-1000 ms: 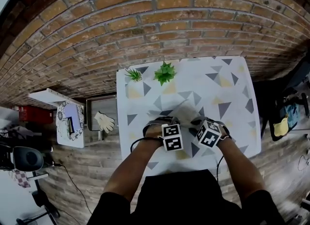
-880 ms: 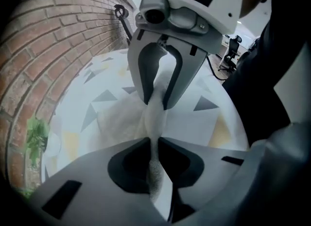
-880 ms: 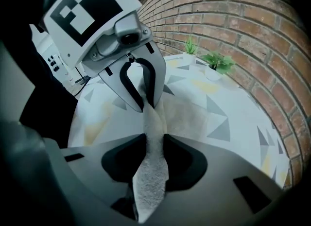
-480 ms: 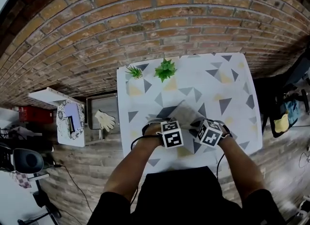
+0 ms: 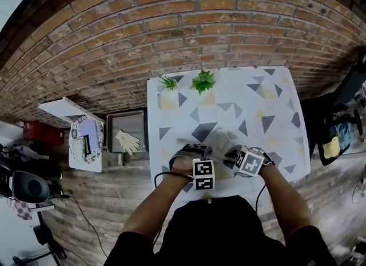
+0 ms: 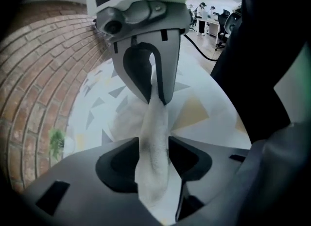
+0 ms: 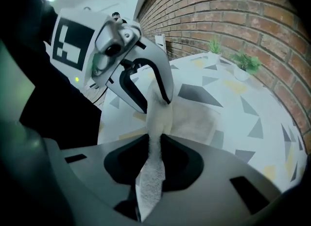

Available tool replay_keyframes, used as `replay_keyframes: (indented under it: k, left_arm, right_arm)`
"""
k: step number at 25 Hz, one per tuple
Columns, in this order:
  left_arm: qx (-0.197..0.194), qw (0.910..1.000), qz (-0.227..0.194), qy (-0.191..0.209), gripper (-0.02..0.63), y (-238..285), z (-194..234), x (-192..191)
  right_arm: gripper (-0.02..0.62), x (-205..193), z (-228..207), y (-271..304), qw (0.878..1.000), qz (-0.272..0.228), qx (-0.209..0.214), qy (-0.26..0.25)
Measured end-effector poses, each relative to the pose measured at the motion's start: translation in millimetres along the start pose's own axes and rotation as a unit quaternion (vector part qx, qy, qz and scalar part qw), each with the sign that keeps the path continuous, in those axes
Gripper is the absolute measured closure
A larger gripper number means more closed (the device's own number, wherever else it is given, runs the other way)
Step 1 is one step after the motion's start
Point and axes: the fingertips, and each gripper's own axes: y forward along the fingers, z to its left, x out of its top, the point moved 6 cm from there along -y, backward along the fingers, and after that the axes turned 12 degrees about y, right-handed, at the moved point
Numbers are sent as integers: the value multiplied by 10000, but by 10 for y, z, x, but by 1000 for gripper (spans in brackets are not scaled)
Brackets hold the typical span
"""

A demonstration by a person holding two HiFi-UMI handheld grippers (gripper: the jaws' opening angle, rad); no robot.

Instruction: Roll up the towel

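Black-and-white square markers cover the cube (image 5: 203,174) on the left claw (image 6: 154,142); its jaws have just been opening and stand released, with the towel (image 6: 153,176) hanging between them; the right claw (image 7: 154,140), its jaws just closing further, clenches the same towel edge. That edge stretches between both claws, its long axis running left to right beside the tabletop's (image 5: 274,104) near edge; the rest lies flat toward two potted plants (image 5: 203,80) at the far edge; bare tabletop spreads to the right.

Office: swivel chairs (image 6: 226,23), brick wall (image 5: 171,30)
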Motion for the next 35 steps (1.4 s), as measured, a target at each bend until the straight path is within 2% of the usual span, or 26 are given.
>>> replay_keyframes:
  k: [2, 4, 6, 7, 9, 13, 19, 21, 24, 28, 33, 35]
  left_arm:
    - [198, 9998, 33, 0, 403, 13, -12, 5]
    - [235, 9997, 44, -78, 411, 47, 10, 3]
    - [79, 9996, 1, -264, 531, 77, 43, 5]
    - [-68, 9992, -35, -397, 537, 87, 59, 12]
    - [-393, 9971, -86, -646, 542, 102, 96, 31]
    - [-850, 9927, -23, -850, 543, 130, 181, 35]
    - [-1170, 9834, 11, -1385, 543, 161, 315, 15]
    - [-1233, 9801, 19, -1555, 543, 172, 358, 1]
    - [-1279, 9771, 44, -1702, 543, 187, 417, -19]
    - [-1045, 9836, -26, -1468, 535, 203, 487, -15]
    - [-120, 9968, 77, -782, 428, 151, 560, -20]
    - [149, 9988, 126, -453, 414, 122, 541, 6]
  right_arm:
    - [509, 27, -24, -35, 9997, -153, 101, 187]
    - [509, 35, -56, -67, 9988, -271, 159, 373]
    - [506, 25, -98, -85, 9988, -296, 37, 385]
    - [498, 23, -109, -101, 9990, -285, -79, 328]
    - [467, 34, -89, -154, 9991, -288, -276, 169]
    - [411, 110, -28, -252, 9968, -537, -583, -50]
    - [411, 121, 14, -218, 9846, -200, -1550, -777]
    - [419, 109, 40, -201, 9821, -189, -1655, -877]
    - [437, 99, 96, -175, 9837, -280, -1586, -799]
    - [418, 37, 16, -55, 9830, -154, -1675, -737]
    - [388, 44, -228, 48, 9826, -43, -1745, -627]
    - [388, 53, -309, 70, 9836, -24, -1708, -570]
